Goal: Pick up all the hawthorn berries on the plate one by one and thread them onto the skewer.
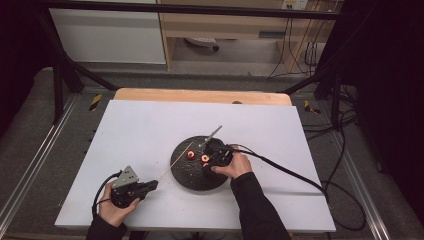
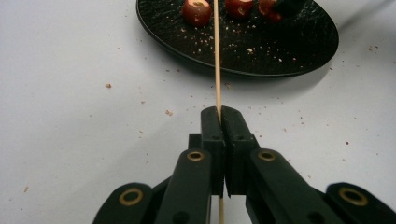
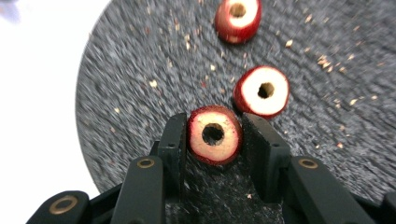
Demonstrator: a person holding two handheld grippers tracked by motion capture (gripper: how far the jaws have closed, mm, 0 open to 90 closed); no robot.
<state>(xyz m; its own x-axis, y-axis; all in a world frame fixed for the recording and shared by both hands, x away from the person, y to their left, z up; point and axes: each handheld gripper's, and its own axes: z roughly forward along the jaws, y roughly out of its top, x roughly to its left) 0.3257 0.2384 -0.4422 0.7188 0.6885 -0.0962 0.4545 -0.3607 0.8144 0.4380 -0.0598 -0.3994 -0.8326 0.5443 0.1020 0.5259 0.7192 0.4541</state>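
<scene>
The left gripper (image 2: 219, 114) is pressed together on one thin wooden skewer (image 2: 217, 60) whose far tip reaches over the black plate (image 2: 299, 56). A tilt of that hand could swing the tip off the fruit. Farther on, the right gripper (image 3: 214, 135) pinches one cored red fruit piece (image 3: 215, 134) on the plate; squeezed harder, it may crack. Three such pieces lie there, the other two (image 3: 262, 91) just beyond. A grey utensil (image 1: 212, 135), perhaps tongs, rests on the far rim.
</scene>
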